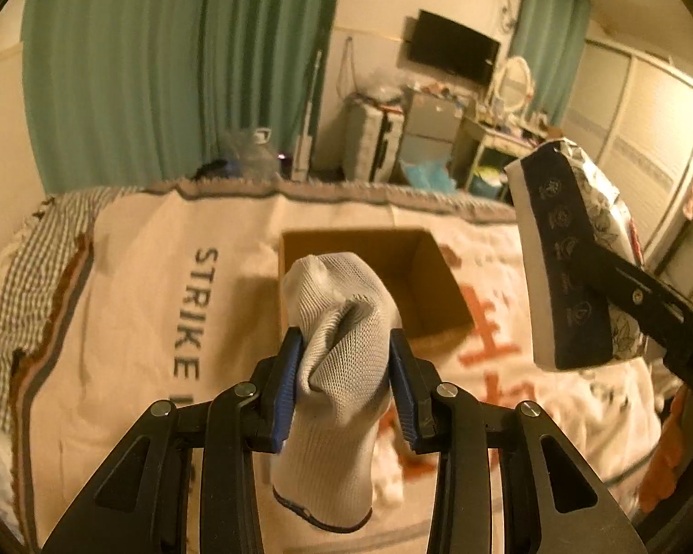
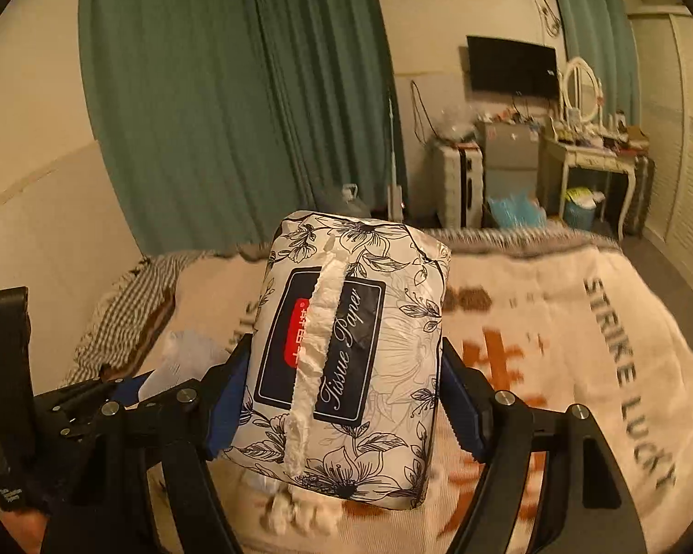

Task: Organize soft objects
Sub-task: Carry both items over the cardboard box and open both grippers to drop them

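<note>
My left gripper [image 1: 345,360] is shut on a grey knitted glove [image 1: 337,369], held above the bed just in front of an open cardboard box [image 1: 434,295]. My right gripper [image 2: 342,397] is shut on a floral tissue paper pack [image 2: 346,360], held up in the air. The same pack [image 1: 573,258] shows at the right of the left wrist view, to the right of the box and above the blanket. The left gripper's body [image 2: 69,411] shows at the lower left of the right wrist view.
A cream blanket [image 1: 161,304] printed "STRIKE LUCKY" covers the bed; a checked sheet [image 1: 27,277] lies at its left edge. Beyond the bed are green curtains [image 1: 171,69], a wall TV [image 1: 452,46], a dressing table [image 2: 591,157] and a water jug [image 1: 254,152].
</note>
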Demonstrator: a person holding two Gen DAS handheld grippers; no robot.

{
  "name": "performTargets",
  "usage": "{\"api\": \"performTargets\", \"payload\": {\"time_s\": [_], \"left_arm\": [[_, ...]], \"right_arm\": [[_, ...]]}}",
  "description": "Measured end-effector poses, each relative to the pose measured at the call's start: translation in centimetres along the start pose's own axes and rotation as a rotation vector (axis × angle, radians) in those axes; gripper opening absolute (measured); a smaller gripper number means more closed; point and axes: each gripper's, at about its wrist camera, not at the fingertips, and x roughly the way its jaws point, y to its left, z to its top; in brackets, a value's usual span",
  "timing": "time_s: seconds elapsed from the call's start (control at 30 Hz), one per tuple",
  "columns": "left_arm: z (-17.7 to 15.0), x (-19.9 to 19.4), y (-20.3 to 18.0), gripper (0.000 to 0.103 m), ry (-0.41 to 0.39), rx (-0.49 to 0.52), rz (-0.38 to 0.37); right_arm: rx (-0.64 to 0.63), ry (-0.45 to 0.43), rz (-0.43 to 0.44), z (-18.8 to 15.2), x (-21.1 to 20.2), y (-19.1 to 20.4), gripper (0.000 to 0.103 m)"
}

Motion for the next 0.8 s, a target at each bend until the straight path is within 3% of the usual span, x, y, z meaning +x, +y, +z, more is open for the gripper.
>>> {"api": "performTargets", "payload": {"time_s": [0.23,0.5,0.67,0.73,0.8], "left_arm": [[4.1,6.5,1.1,0.035,0.006,-0.01,0.001],[4.5,16.3,1.5,0.035,0.078,0.043,0.017],[4.1,18.7,1.5,0.038,0.077,0.063,0.025],[4.2,19.1,1.6,0.044,0.087,0.043,0.038],[4.3,18.8,1.7,0.068,0.085,0.028,0.042]], "right_arm": [[-0.059,0.032,0.022,3.7,8.2,-0.6,0.073],[-0.043,0.144,0.035,2.9,19.7,-3.8,0.073],[-0.022,0.172,0.05,1.4,23.0,-5.5,0.074],[-0.011,0.164,0.062,1.3,23.4,-6.1,0.08],[-0.001,0.158,0.08,1.3,23.3,-6.5,0.082]]}}
